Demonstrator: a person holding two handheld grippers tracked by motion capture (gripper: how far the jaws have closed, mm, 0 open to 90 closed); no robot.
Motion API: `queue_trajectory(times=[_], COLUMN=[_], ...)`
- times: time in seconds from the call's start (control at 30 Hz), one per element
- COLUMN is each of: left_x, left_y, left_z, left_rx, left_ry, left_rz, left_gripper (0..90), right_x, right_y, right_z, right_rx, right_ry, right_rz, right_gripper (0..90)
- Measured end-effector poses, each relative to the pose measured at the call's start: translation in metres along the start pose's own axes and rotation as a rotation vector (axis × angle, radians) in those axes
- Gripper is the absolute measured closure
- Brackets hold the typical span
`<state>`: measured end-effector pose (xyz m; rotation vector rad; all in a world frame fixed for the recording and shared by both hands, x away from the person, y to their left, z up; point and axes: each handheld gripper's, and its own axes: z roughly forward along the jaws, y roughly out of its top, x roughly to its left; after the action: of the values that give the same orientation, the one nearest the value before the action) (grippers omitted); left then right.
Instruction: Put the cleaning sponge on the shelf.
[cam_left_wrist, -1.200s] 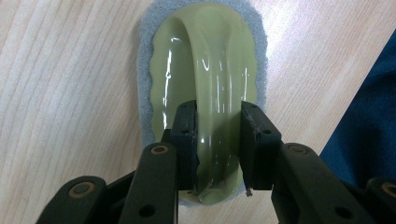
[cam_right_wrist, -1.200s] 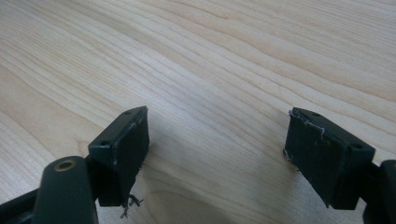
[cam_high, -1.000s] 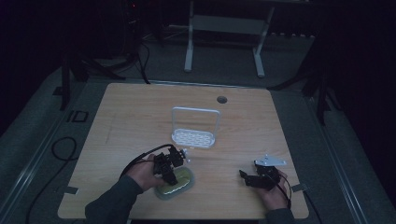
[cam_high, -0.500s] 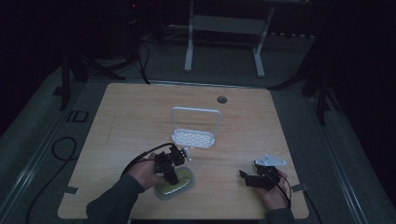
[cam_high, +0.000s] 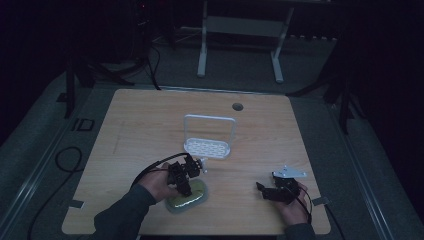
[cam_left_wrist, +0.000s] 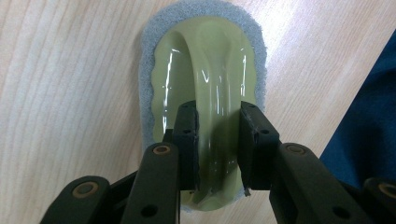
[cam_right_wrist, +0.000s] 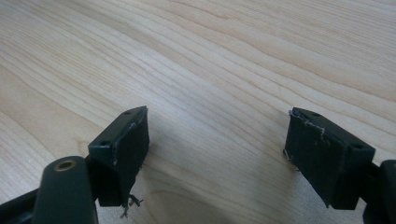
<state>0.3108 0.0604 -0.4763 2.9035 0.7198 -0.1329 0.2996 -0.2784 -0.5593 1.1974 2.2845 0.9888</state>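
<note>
High view, table: light wooden table (cam_high: 150, 125) under dim room light; a white perforated rack with a tall wire hoop (cam_high: 208, 145) stands near its centre.
High view, left gripper: left gripper (cam_high: 184, 176) sits at 6 o'clock from the rack, over a pale green plastic scrubber with a grey pad beneath (cam_high: 192, 199), near the front edge.
High view, right gripper: right gripper (cam_high: 265, 190) lies low at 4 o'clock from the rack, well apart from the scrubber; probably just parked.
Left gripper view, grip: jaws clenched on the scrubber's raised handle ridge (cam_left_wrist: 215, 116), one pad each side; the ridge is the obvious place to pinch, so this looks like a hold for lifting or scrubbing.
Left gripper view, hidden: near end of the scrubber is covered by the jaws; blue cloth (cam_left_wrist: 369, 126) at 3 o'clock is cut off.
Right gripper view, claw: jaws spread wide, released, bare wood between them.
Right gripper view, unclear: frayed threads on the pads; whether the pads touch the table cannot be told.
</note>
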Motion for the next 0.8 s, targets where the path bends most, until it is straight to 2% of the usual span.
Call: queue_trajectory(times=[0.27,0.33,0.4,0.5,0.8], left_x=[0.000,-0.001,-0.001,-0.001,0.002], left_y=[0.002,0.002,0.002,0.004,0.006], left_z=[-0.004,-0.006,-0.006,-0.011,-0.017], left_rx=[0.000,-0.005,-0.005,-0.012,-0.048], left_ry=[0.036,0.057,0.057,0.078,0.106], left_rz=[0.040,0.072,0.072,0.106,0.141], left_gripper=[71.8,71.9,71.8,71.8,71.9], right_x=[0.000,0.000,0.000,0.000,0.000], right_y=[0.000,0.000,0.000,0.000,0.000], right_z=[0.000,0.000,0.000,0.000,0.000], right_rx=[0.000,0.000,0.000,0.000,0.000], right_ry=[0.000,0.000,0.000,0.000,0.000], right_rz=[0.000,0.000,0.000,0.000,0.001], right_gripper=[21.4,21.3,21.3,21.4,21.3])
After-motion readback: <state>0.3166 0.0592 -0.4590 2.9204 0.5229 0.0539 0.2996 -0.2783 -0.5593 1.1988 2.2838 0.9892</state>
